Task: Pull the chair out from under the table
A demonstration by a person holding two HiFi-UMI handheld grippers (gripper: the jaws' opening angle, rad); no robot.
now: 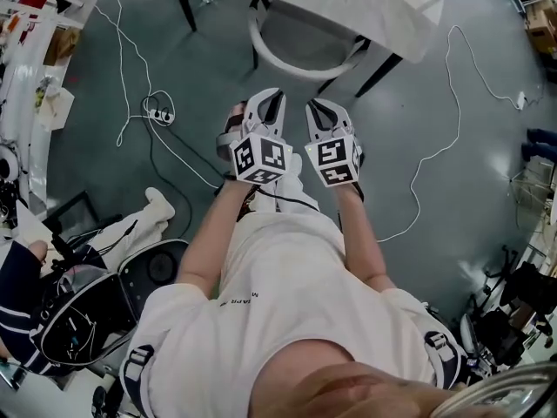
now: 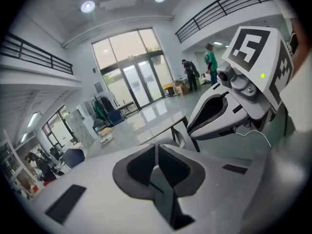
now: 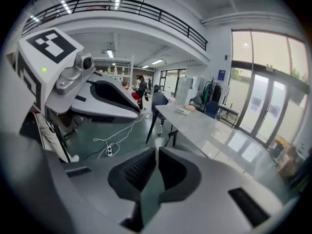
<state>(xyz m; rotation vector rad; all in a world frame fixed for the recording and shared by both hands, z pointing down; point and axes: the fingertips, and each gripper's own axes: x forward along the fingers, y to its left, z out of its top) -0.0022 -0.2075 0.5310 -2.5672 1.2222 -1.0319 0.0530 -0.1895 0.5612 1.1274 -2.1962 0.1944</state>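
Observation:
A white chair [image 1: 300, 46] with a curved back stands tucked under the pale table [image 1: 365, 3] at the top of the head view. My left gripper [image 1: 267, 96] and right gripper [image 1: 318, 105] hang side by side just short of the chair back, both pointing toward it and touching nothing. In the left gripper view the jaws [image 2: 156, 149] are shut with nothing between them. The right gripper view shows its jaws [image 3: 156, 152] shut and empty too, with the tabletop [image 3: 209, 128] stretching ahead. Each gripper view shows the other gripper alongside.
White cables [image 1: 130, 59] and a power strip [image 1: 158, 111] lie on the grey floor to the left, another cable [image 1: 444, 138] to the right. Black table legs [image 1: 181, 3] stand near the chair. A seated person's leg [image 1: 139, 225] and equipment crowd the lower left.

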